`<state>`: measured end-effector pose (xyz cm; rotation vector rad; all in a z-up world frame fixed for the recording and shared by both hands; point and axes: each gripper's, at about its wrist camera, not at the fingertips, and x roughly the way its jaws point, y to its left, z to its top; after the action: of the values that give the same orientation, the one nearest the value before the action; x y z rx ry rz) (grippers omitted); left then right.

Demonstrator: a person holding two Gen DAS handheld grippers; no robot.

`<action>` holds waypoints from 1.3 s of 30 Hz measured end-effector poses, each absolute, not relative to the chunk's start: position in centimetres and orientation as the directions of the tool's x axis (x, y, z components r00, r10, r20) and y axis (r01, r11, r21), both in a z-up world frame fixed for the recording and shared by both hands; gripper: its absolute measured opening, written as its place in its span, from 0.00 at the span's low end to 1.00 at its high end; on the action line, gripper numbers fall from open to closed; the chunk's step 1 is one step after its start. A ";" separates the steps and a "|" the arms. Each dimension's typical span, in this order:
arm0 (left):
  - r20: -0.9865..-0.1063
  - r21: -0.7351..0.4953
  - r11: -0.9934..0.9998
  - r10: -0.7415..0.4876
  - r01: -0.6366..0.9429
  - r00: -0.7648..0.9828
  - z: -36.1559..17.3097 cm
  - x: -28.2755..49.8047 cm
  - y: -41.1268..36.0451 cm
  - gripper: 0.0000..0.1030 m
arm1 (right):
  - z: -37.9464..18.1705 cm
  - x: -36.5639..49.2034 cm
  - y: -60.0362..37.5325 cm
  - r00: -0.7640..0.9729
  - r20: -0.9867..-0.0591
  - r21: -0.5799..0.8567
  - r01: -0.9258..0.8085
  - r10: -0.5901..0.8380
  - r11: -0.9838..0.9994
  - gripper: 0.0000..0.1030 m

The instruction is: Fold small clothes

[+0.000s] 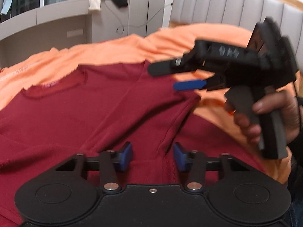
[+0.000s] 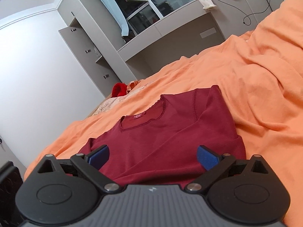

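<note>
A dark red long-sleeved top (image 1: 75,113) lies on an orange bedsheet (image 1: 113,49), neckline away from me, its sleeve folded across the body. It also shows in the right wrist view (image 2: 170,132). My left gripper (image 1: 152,156) is open and empty just above the top's lower part, a raised fold between its blue pads. My right gripper (image 2: 152,156) is open and empty above the top. In the left wrist view the right gripper (image 1: 162,78) hovers over the top's right shoulder, a hand on its handle.
The orange sheet (image 2: 246,75) is wrinkled to the right of the top. A red item (image 2: 119,89) and a patterned pillow (image 2: 106,106) lie at the bed's far end. Grey cabinets (image 2: 89,43) and a padded headboard (image 1: 227,5) stand behind.
</note>
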<state>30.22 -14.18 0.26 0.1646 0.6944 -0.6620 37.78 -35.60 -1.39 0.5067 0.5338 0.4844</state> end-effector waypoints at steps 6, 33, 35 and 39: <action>-0.656 -0.039 0.770 -0.501 0.637 0.564 -0.2 29.9 -15.1 0.10 | -1.4 37.7 -34.8 0.732 -0.348 0.583 -0.321 0.586 0.747 0.98; -0.611 0.040 0.797 -0.457 0.603 0.646 -1.3 26.1 -15.9 0.07 | 0.5 40.1 -22.3 0.603 -0.672 -0.049 -0.616 0.430 0.787 0.81; -0.608 0.050 0.797 -0.454 0.602 0.652 -1.5 26.0 -16.0 0.07 | -0.1 40.1 -21.8 0.585 -0.695 -0.062 -0.629 0.419 0.775 0.80; -0.606 0.062 0.798 -0.448 0.600 0.658 -1.8 25.8 -16.2 0.07 | -1.6 40.1 -21.1 0.582 -0.712 -0.094 -0.634 0.394 0.767 0.80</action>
<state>25.76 -16.25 -1.81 0.2672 0.6089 -0.6010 40.12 -21.11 -1.59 -0.3592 0.7310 0.6155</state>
